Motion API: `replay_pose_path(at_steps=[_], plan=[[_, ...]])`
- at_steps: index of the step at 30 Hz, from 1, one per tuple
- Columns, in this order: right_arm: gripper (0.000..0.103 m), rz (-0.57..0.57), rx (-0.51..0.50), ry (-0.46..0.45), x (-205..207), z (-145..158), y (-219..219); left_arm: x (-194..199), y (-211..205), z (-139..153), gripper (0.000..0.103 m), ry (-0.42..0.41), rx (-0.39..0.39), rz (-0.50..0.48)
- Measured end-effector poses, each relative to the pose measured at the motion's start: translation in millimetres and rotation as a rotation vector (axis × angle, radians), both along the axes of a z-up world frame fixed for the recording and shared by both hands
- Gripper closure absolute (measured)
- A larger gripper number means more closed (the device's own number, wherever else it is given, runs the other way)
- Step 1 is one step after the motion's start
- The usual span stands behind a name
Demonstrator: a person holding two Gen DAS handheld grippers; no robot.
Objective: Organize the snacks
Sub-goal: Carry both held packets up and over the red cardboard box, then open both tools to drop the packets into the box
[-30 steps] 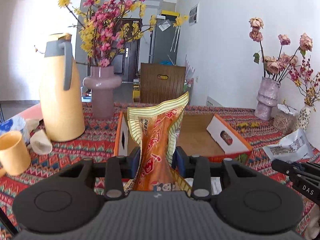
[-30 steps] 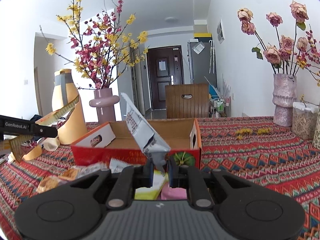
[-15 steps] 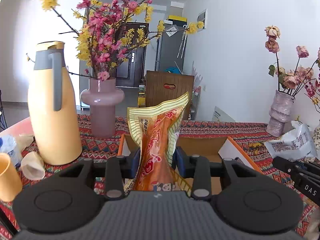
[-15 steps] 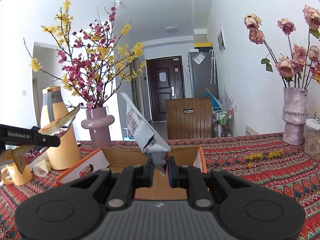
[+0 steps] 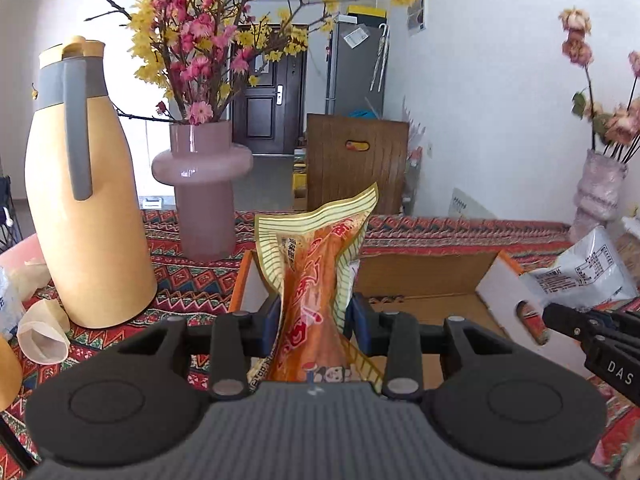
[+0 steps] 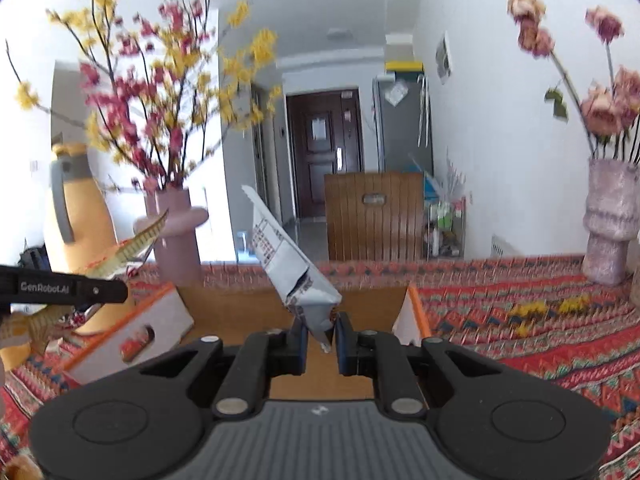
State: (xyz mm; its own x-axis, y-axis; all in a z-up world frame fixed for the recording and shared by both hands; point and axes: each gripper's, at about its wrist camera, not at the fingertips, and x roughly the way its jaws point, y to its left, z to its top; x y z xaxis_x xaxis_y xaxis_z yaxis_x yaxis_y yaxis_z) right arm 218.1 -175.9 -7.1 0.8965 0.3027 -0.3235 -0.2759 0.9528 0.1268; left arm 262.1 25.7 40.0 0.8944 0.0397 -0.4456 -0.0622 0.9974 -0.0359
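My left gripper [image 5: 314, 314] is shut on an orange and yellow snack bag [image 5: 320, 276], which stands upright between the pads over the near left corner of an open cardboard box [image 5: 424, 280]. My right gripper [image 6: 322, 334] is shut on the corner of a silver-white snack packet [image 6: 288, 268] that sticks up to the left above the same box [image 6: 248, 308]. In the left wrist view that white packet [image 5: 588, 276] and the right gripper [image 5: 560, 320] hang over the box's right flap. In the right wrist view the left gripper [image 6: 112, 292] and its yellow bag [image 6: 132, 246] show at the left.
A yellow thermos jug [image 5: 84, 200] and a pink vase [image 5: 202, 184] with blossom branches stand left of the box on the patterned tablecloth [image 6: 520, 312]. Small cups [image 5: 42, 332] lie near the jug. A pale vase [image 6: 610, 220] with dried roses stands at the far right. A wooden chair back [image 5: 356, 160] rises behind the table.
Both grippers have moved forward toward the box with their packets still held; the box, jug and vases now loom nearer, and the loose snacks in front of the box have dropped out of view.
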Motion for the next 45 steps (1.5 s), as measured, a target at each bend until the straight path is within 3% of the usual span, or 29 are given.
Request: replay_pose_path(at_steps=[8,14,16,17,18,19,20,22,25,45], plan=[[0.089,-0.015,-0.053,0.061,11.9,-17.9,9.5,6.9,-6.4,-12.2,0.064,0.023,0.022,-0.003],[0.085,-0.011,-0.065,0.082,12.8,-20.3,12.6,5.9,-6.8,-14.8,0.049,0.025,0.027,-0.011],[0.085,-0.015,-0.070,0.089,12.7,-20.2,13.1,3.5,-6.8,-14.0,0.036,0.017,0.024,-0.014],[0.081,-0.013,-0.068,0.089,12.2,-20.0,12.7,1.3,-6.7,-13.1,0.030,0.009,0.024,-0.013],[0.070,-0.013,-0.065,0.089,11.2,-19.9,12.1,-1.5,-6.5,-12.0,0.019,-0.002,0.025,-0.009],[0.054,-0.016,-0.064,0.086,10.0,-19.3,11.7,-4.0,-6.7,-10.5,0.013,-0.013,0.025,-0.008],[0.044,-0.019,-0.063,0.082,8.5,-18.6,11.2,-6.9,-6.5,-9.1,0.011,-0.025,0.023,-0.009],[0.011,-0.024,-0.063,0.065,4.5,-15.9,9.3,-10.4,-5.0,-6.6,0.000,-0.038,0.015,-0.004],[0.000,-0.026,-0.067,0.050,-0.4,-13.3,8.4,-11.7,-2.8,-4.9,0.000,-0.043,-0.001,-0.004],[0.000,-0.038,-0.038,-0.021,-19.6,2.7,-2.4,-40.2,-7.9,14.6,0.000,-0.117,0.005,-0.007]])
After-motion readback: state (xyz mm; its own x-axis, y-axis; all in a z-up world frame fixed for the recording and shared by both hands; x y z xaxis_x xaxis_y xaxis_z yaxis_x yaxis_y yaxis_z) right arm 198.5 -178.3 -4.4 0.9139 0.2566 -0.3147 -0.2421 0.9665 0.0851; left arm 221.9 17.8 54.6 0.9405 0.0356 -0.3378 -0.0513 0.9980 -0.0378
